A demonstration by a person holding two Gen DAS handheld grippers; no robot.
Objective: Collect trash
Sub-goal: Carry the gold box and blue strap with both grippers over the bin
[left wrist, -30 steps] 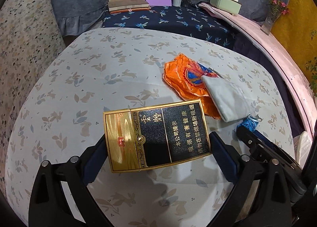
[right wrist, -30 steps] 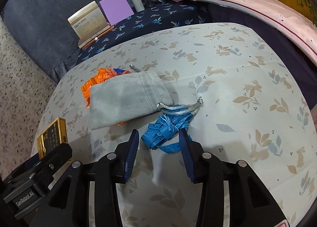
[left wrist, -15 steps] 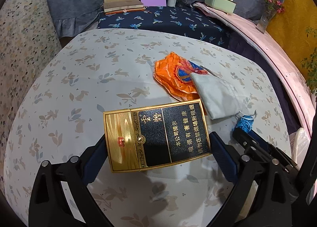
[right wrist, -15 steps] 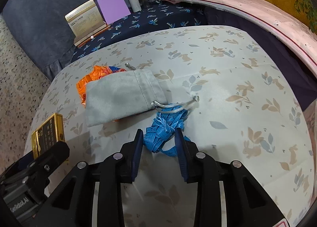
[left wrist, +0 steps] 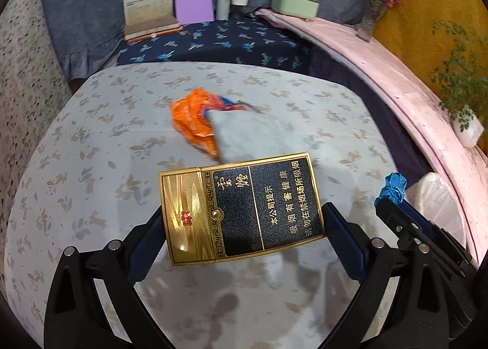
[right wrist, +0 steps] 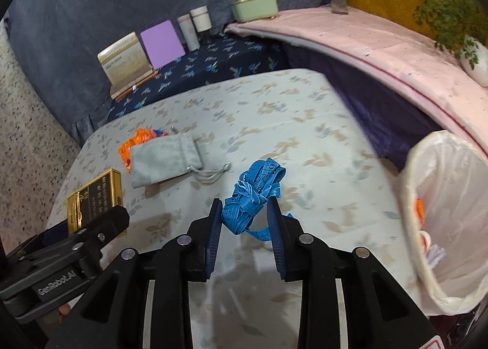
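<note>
Blue tape (right wrist: pixel 254 196) now lifted off table, pinched between right fingers (right wrist: pixel 276 227)

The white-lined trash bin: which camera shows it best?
The right wrist view: the white-lined trash bin fills its right side, open mouth and some trash inside visible. The left wrist view catches only a sliver of its rim at the right edge, behind the right claw.

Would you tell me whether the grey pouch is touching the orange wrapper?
Touching: in the left wrist view the grey pouch lies overlapping the orange wrapper, covering its right part.
</note>
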